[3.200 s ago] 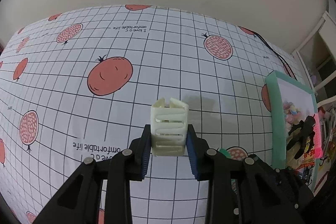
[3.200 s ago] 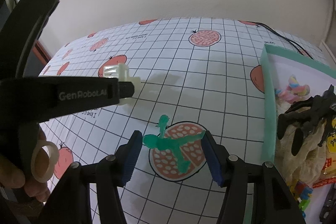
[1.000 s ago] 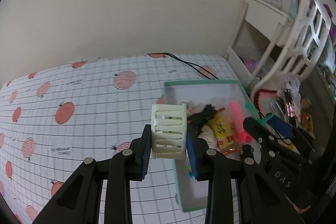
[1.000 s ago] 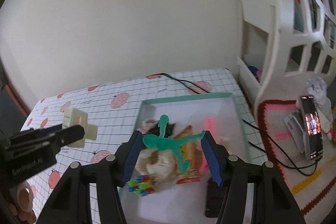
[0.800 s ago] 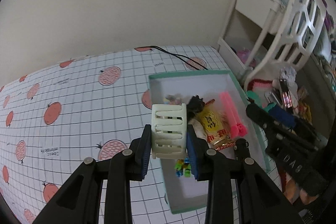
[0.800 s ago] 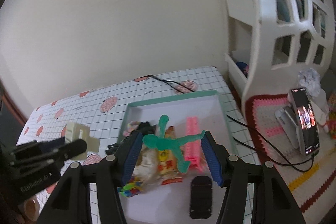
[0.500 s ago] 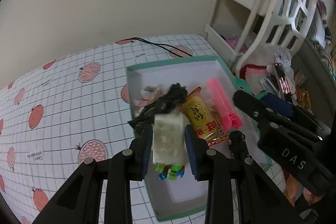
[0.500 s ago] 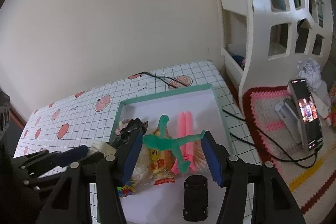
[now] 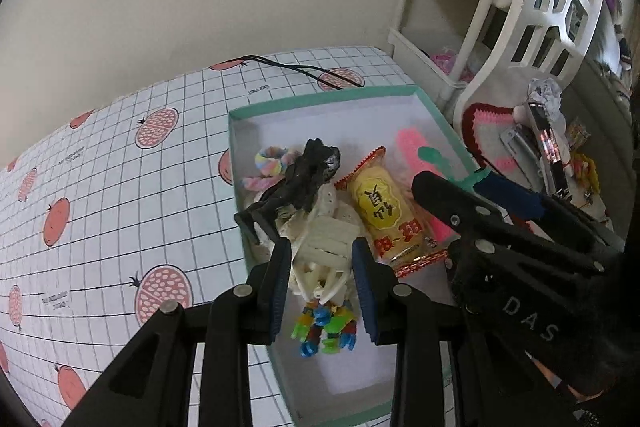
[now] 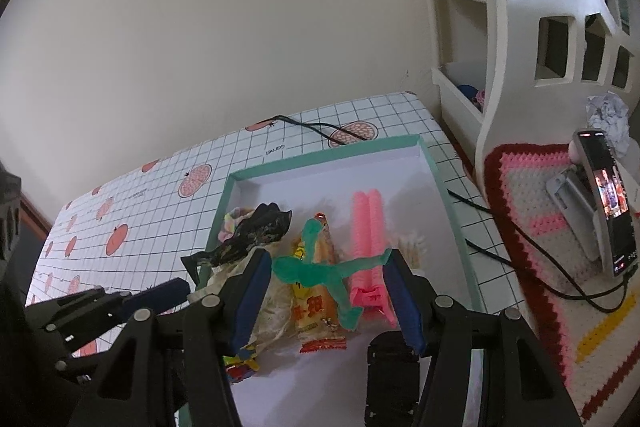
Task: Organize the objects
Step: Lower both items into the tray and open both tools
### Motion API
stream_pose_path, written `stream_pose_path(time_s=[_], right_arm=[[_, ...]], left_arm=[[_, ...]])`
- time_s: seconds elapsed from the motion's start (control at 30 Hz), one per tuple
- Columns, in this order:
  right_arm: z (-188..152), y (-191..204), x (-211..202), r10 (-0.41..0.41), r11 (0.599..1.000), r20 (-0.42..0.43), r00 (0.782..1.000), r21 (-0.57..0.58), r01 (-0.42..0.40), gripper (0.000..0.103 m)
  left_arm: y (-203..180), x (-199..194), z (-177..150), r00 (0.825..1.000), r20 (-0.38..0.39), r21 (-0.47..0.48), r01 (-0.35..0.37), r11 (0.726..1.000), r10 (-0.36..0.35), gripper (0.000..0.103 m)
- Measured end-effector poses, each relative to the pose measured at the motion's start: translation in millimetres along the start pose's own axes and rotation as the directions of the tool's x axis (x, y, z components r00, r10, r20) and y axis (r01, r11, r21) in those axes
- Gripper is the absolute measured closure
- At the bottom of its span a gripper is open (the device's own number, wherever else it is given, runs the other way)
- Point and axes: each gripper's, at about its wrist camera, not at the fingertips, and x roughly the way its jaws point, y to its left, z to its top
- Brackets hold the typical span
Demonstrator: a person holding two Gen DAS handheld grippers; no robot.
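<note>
Both grippers are now hanging over the teal-rimmed shallow white tray [image 9: 436,115], having carried their loads across from the bare grid-and-pomegranate patterned tablecloth [image 9: 120,163] on the table three seconds earlier. The cream slotted plastic clip [image 9: 326,241], upright and squeezed between the blue pads half a second ago, is now lying tilted on the pale heap inside the tray, and the left gripper [image 9: 320,275] is standing with its jaws parted a little wider than the clip, the pads flanking it; whether they are touching it cannot be told. Just below it in the tray are lying bright multicoloured small plastic pieces [image 9: 326,327].

The right gripper [image 10: 328,291] is reaching in from the tray's right side, jaws closed on a translucent green rubbery stick figure [image 10: 316,271], whose outstretched arms are spanning pad to pad while its head is pointing away from the camera. Beneath it are sitting a yellow snack packet with red lettering [image 9: 384,211], a pink ribbed plastic bar [image 10: 368,239], a black plastic animal figure [image 9: 304,179], a pastel fuzzy hair tie [image 9: 272,159] and a black toy car [image 10: 392,367]. A black cable [image 9: 304,69] is trailing over the tablecloth behind the tray.
</note>
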Motion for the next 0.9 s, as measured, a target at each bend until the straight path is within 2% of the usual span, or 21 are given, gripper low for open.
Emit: stream_pose_path(time_s=[0.23,0.57,0.9], right_arm=[[-3.5,-0.3,7.5,-0.003,1.0,-0.019,1.0,0.002,0.003,0.042],[-8.2,0.5,15.4,-0.012,1.0,-0.031,0.999,-0.004,0.012,0.041],[-5.0,1.8,9.7,-0.012,1.0,0.014,1.0,0.002,0.012,0.041]], left_arm=[[0.6,-2.1,-1.6,0.999,-0.028,0.025,-0.019,1.0,0.02,0.07],[13.5,-15.5,0.5,0.999,-0.007,0.003,-0.036,0.999,0.036,0.07],[33.9,-24.4,4.1,0.997,0.039,-0.088,-0.061,0.994,0.065,0.07]])
